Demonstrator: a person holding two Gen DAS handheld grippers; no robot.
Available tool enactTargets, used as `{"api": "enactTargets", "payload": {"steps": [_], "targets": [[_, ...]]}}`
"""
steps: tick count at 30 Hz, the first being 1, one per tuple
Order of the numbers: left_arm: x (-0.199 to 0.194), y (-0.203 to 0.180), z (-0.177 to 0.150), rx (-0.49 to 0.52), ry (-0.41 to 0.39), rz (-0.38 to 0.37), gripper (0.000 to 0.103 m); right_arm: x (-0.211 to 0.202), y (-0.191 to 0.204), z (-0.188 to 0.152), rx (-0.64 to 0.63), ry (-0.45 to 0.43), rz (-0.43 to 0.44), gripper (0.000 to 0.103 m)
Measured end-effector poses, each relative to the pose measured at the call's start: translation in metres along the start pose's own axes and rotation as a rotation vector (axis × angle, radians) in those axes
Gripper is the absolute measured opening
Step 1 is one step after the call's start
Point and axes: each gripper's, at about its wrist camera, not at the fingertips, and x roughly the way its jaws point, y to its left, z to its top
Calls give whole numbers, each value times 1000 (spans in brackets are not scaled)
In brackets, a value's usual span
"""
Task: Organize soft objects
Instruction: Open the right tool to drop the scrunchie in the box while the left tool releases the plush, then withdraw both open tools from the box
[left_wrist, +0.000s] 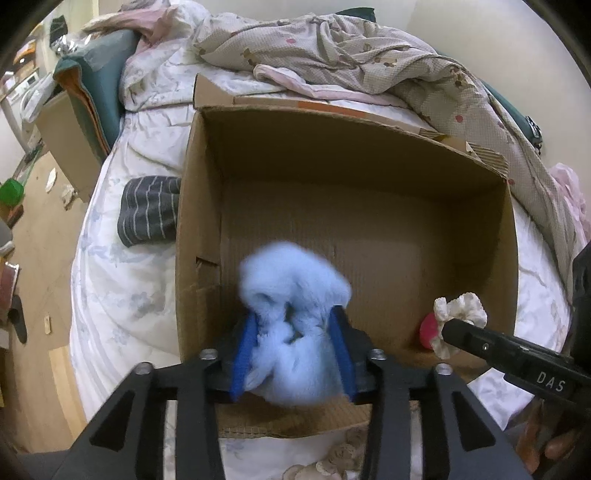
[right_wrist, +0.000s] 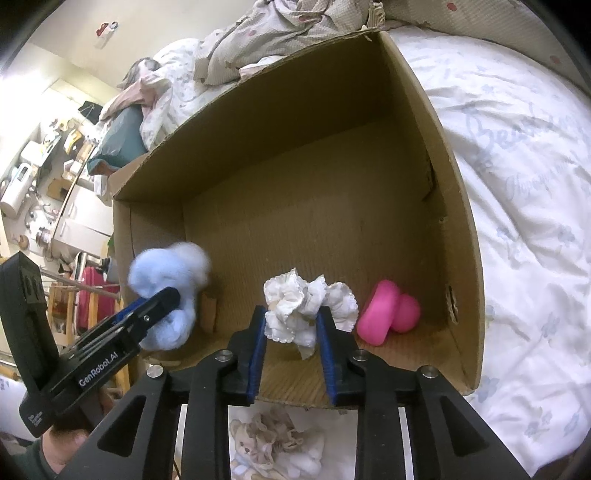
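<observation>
An open cardboard box (left_wrist: 192, 221) (right_wrist: 461, 236) stands on the bed. A fluffy light-blue soft object (left_wrist: 291, 295) (right_wrist: 166, 273), blurred, sits between the blue pads of my left gripper (left_wrist: 293, 325) (right_wrist: 166, 299), low over the box's near left corner; the jaws stand apart and do not clamp it. My right gripper (right_wrist: 291, 314) (left_wrist: 448, 328) is shut on a white frilled scrunchie (right_wrist: 306, 306) (left_wrist: 460, 312), which hangs over the box's near right side. A pink soft object (right_wrist: 386, 314) (left_wrist: 428, 330) lies on the box floor just right of the scrunchie.
A dark grey striped cloth (left_wrist: 147, 210) lies on the white sheet (right_wrist: 524, 206) left of the box. A crumpled patterned quilt (left_wrist: 332, 48) is heaped behind it. A teddy-print cloth (right_wrist: 273, 443) lies at the box's near edge. Floor and furniture are off the bed's left.
</observation>
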Motion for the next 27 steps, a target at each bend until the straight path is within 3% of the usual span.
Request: {"api": "enactTargets", "payload": {"steps": [2,3,4,6,27], "targets": [[-3,-2,0,7,-13,-6,54,-1,0,0,1,-8,0,40],[-5,-4,1,10,-18,-5,61,-2,0,1,4,-15,2,62],[-6,-4,1,8,-23,-3,65,-5,0,1,10,-31,3,77],[-8,-3,3,-2,-34,3,71,-10,-1,3,20,-65,-7,77],[-37,3,-4,-22,-84,25,72,-21,0,0,27,-86,0,77]]}}
